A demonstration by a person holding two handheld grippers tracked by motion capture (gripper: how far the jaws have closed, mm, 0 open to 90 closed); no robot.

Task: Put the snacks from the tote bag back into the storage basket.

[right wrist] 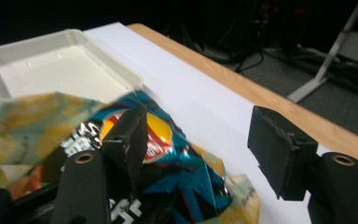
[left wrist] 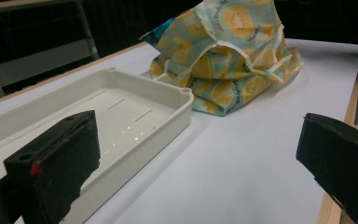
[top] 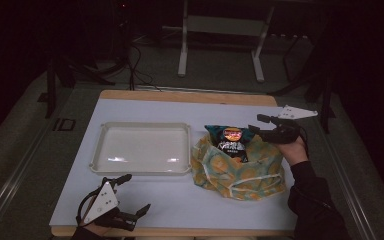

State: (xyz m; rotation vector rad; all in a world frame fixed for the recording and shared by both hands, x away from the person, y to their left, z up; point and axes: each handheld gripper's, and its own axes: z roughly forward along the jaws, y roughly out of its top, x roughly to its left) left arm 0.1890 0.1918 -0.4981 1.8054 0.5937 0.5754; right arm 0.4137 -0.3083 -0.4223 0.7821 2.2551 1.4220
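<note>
One snack bag (top: 231, 141), teal and dark with a red-and-yellow logo, pokes up out of one yellow-and-teal patterned cloth bag (top: 240, 170) on the white counter (top: 180, 205). The right tongs (top: 260, 128) hover right at the snack bag's upper edge, jaws spread apart; in the right gripper view one jaw sits over the packet's printed face while the other hangs off to the side above bare counter, so nothing is clamped. The left tongs (top: 132, 192) wait at the near edge of the counter, well apart from the bags, jaws wide apart and holding nothing. Between the two sets of tongs lies one shallow white tray (top: 145, 167), just beside the cloth bag, with nothing in it. So: two tongs, two bags, one tray.
</note>
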